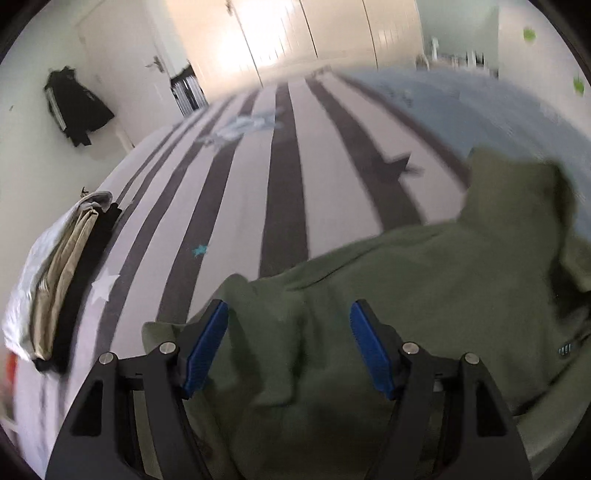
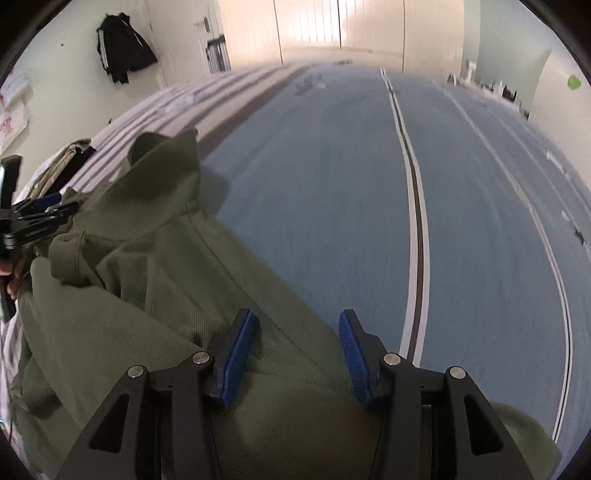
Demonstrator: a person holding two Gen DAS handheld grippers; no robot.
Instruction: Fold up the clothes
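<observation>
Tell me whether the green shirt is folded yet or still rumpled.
Still rumpled. The green shirt lies bunched in loose creases on the bed, collar sticking up, no neat fold; both grippers are open over it.

- Shirt (image 1: pixel 388 280): olive green all over, plain, a faint woven ribbing up close.
- Left gripper (image 1: pixel 289 317): black frame, bright blue pads (image 1: pixel 205 347), silver pins.
- Right gripper (image 2: pixel 299 325): same colours, black with blue pads (image 2: pixel 238 360).
- Left cover (image 1: pixel 258 166): pale lilac-grey with broad dark grey stripes, scattered stars in white, teal and dark grey.
- Right cover (image 2: pixel 314 192): mid blue, crossed by thin white and dark lines.
- Stack (image 1: pixel 55 273) at the edge: white, beige, then black layers.
- Jacket (image 1: pixel 74 107) on the wall: black with white stripes.
- Wardrobe doors (image 2: pixel 332 26): cream, glowing warm.
- Wall: pale, with small bright green dots (image 1: pixel 529 34).
</observation>
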